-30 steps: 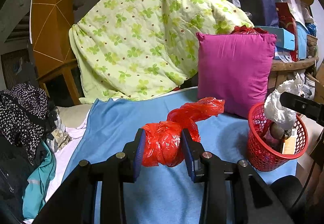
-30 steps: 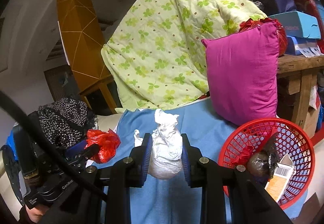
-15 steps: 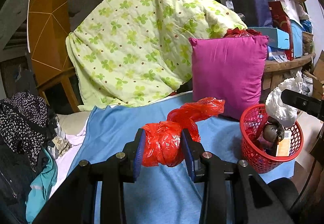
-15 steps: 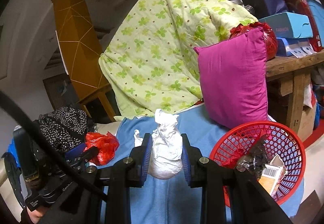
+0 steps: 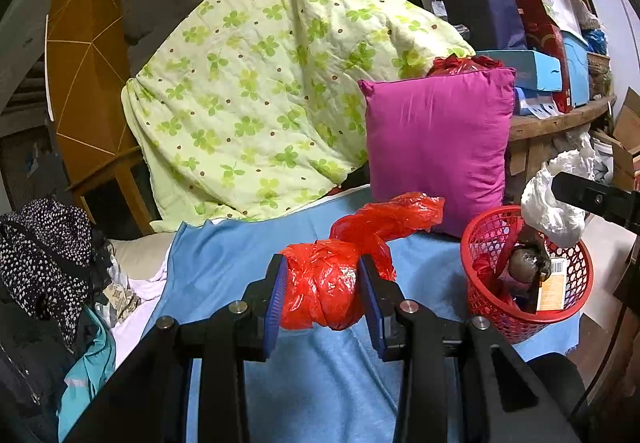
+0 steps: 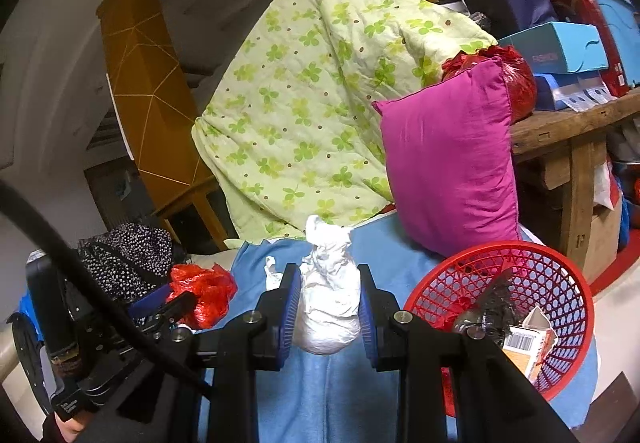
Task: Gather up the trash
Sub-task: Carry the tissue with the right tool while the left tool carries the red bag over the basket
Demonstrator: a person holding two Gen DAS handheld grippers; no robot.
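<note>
Dim indoor light, sharp centre, fisheye bending, black vignette at corners.

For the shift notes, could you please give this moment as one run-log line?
left gripper: shut on red bag | right gripper: shut on white bag | red basket: partly filled, on blue sheet | both bags not yet dropped

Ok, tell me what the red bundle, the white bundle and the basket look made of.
Red bundle: thin glossy plastic film, crinkled with shiny highlights.
White bundle: likely matte thin plastic or paper, crumpled and twisted on top.
Basket: rigid red plastic, moulded open lattice.
</note>
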